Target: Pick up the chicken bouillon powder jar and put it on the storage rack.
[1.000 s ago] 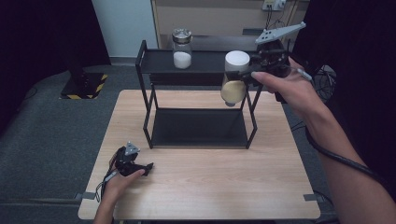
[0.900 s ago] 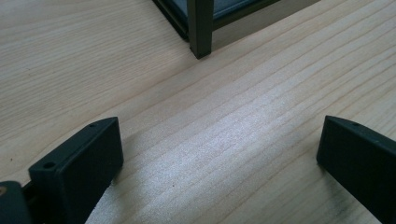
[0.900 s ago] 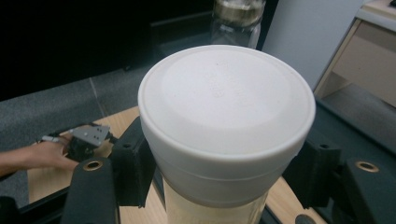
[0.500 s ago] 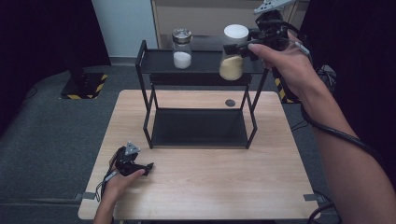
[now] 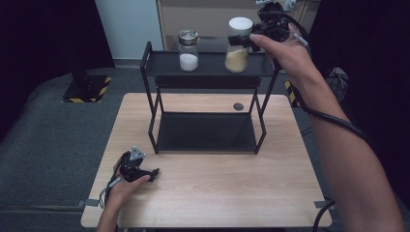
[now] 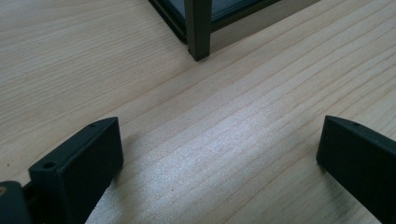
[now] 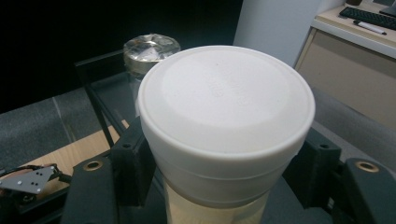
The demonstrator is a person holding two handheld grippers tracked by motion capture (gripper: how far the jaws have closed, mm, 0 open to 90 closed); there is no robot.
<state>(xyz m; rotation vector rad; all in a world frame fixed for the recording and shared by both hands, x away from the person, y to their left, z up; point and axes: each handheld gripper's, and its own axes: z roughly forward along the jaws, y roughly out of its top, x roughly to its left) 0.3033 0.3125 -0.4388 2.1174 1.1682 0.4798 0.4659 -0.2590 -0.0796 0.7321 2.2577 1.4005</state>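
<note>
Matt white, probably plastic lid [image 7: 226, 100]; pale wood table [image 6: 243, 126]

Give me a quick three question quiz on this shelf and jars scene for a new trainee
1. True or false: the right tongs grip the white-lidded jar.
2. Which describes the left tongs? A: clamped on a jar. B: open, low over the table. C: lifted over the shelf.
3. What stands on the top shelf beside that jar?

Key: 1 true. 2 B. 3 A glass jar holding white powder, with a metallic-looking lid.
</note>
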